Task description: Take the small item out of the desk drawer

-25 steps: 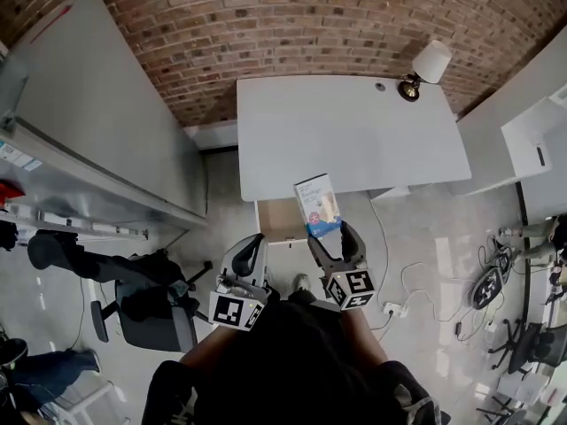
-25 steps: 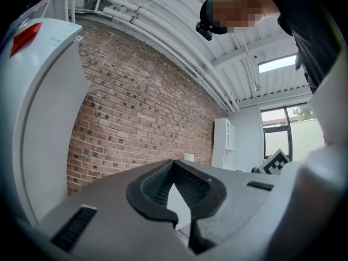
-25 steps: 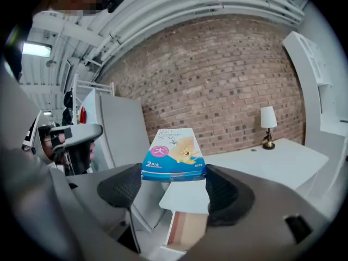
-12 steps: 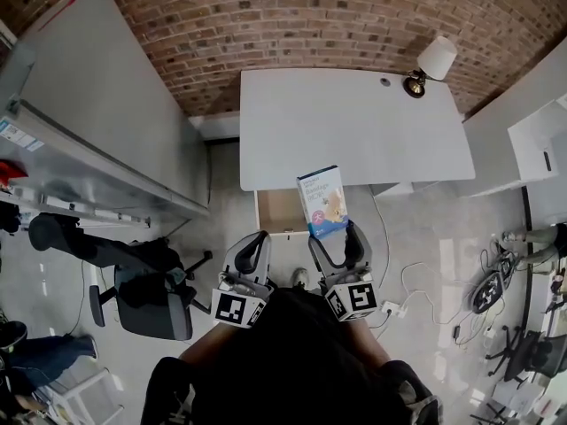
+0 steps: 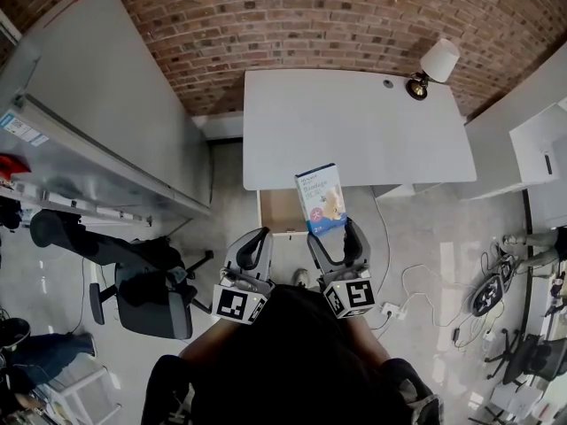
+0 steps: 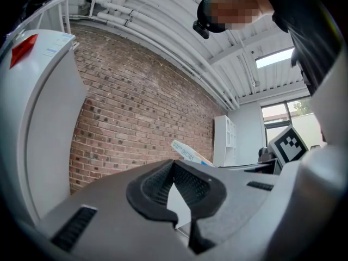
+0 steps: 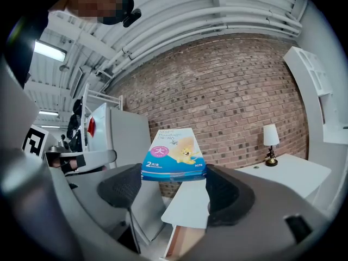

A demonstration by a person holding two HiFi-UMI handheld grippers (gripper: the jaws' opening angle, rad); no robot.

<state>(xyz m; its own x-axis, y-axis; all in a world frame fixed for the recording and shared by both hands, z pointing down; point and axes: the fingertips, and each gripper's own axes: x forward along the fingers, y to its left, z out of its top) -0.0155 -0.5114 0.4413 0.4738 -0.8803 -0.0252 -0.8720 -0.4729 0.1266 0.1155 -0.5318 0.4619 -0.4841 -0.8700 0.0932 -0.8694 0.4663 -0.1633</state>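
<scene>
Head view: a person standing at a white desk (image 5: 354,122) against a brick wall (image 5: 292,25) holds a small blue-and-white box (image 5: 321,198) upright in the right gripper (image 5: 332,234), with the box above the open drawer (image 5: 282,212) that juts from under the desk's near edge. Seen from the right gripper view, the box (image 7: 174,155) sits squarely between the two dark pads, which clamp its lower end from either side while most of its length stands free above them. The left gripper (image 5: 252,246) hangs just beside the right one with nothing in it; the left gripper view shows its pads (image 6: 157,192) drawn together at the tips with only a sliver of gap and no object between them. A table lamp (image 5: 431,65) stands at the desk's far right corner, and an office chair (image 5: 151,304) is well apart on the person's left. The item appears to be out of the drawer already, so the work in hand looks like carrying it off and setting it down. Doing that well likely means keeping the squeeze steady and the box upright, since a hold on the bottom edge alone could let it pivot; a slow, level move over the bare desktop and a gentle release once the box rests there would suit, with the free left gripper available for the drawer.
</scene>
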